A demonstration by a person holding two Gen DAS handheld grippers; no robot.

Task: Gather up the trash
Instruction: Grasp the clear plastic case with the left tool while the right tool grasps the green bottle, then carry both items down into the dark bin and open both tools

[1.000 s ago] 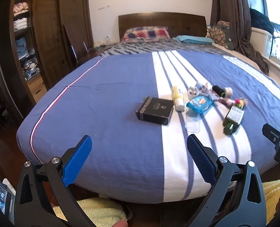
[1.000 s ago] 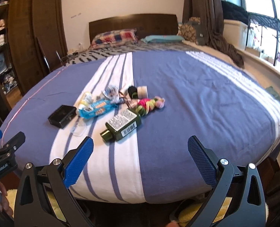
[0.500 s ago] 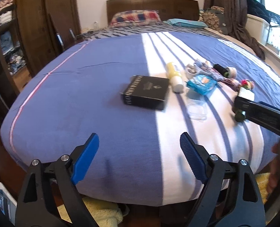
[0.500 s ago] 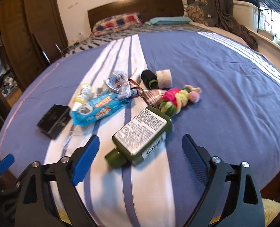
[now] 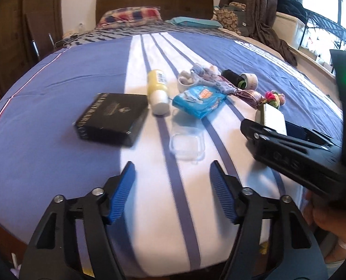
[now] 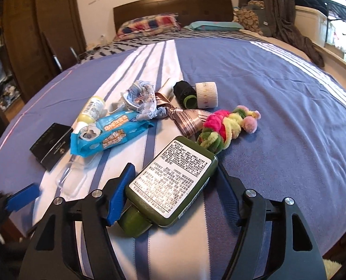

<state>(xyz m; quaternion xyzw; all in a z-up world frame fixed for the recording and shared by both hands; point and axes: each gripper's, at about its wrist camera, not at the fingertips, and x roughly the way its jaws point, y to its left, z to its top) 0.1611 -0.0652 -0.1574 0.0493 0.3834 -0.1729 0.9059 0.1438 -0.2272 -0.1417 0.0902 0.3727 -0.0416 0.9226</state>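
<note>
Our left gripper (image 5: pixel 171 192) is closing on nothing above the bed's (image 5: pixel 56 74) near edge, short of the clear plastic case (image 5: pixel 187 145), while our right gripper (image 6: pixel 176 191) closes around the green bottle (image 6: pixel 173 182), pads seemingly not yet pressing.

On my right wrist view the green bottle (image 6: pixel 170 182) lies label up; its white label carries dense small print and a barcode, and along one edge I can make out "ORIGINS" and little else. The blue snack wrapper (image 6: pixel 110 135) to its left has large white and orange characters I cannot read. The yellow bottle (image 6: pixel 91 110) further left shows a barcode only. The black box (image 5: pixel 113 119) on my left view has pale lettering, too blurred to read.
</note>
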